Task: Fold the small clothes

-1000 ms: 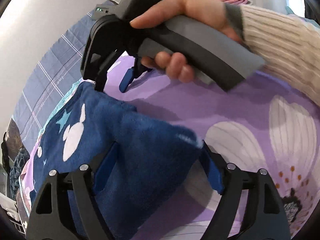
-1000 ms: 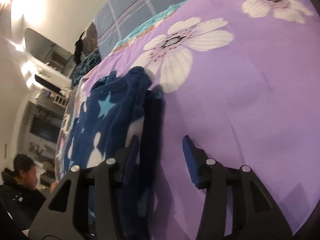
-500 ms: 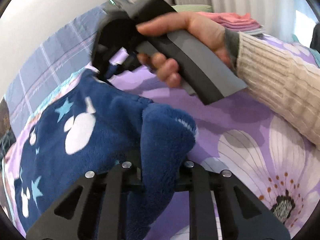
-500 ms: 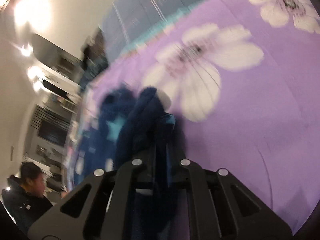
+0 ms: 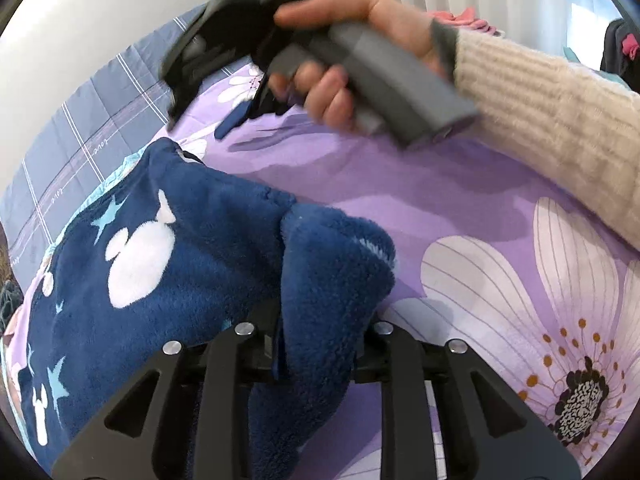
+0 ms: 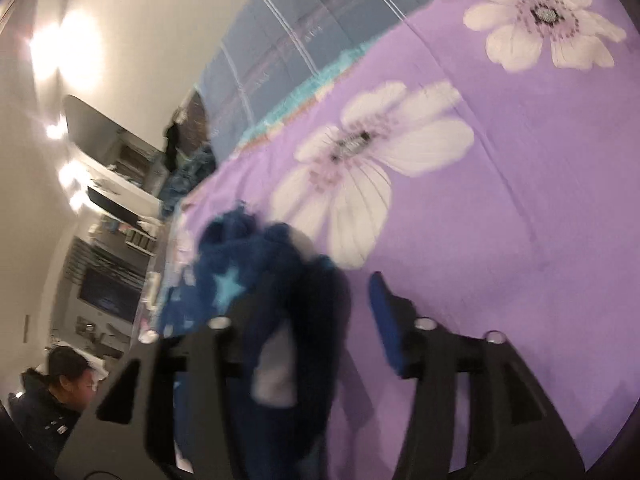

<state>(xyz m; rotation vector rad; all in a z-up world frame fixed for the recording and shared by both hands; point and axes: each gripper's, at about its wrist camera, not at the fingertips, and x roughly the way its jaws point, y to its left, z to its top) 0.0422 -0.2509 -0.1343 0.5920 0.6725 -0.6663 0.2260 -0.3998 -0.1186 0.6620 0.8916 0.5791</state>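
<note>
Fleecy blue garment [image 5: 168, 264] pinched in left gripper [image 5: 320, 344] jaws; right gripper [image 6: 320, 312] jaws released beside it.

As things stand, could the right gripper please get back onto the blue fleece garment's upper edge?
Probably yes. The right gripper is open, and the blue fleece garment lies bunched right at its fingers, with nothing between; the left gripper pinches another corner.

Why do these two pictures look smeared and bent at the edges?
Left wrist view: the right gripper is motion-blurred while the blue fleece garment stays sharp. Right wrist view: everything is soft, with glare from wall lights. The fisheye lenses curve the purple bedspread.
</note>
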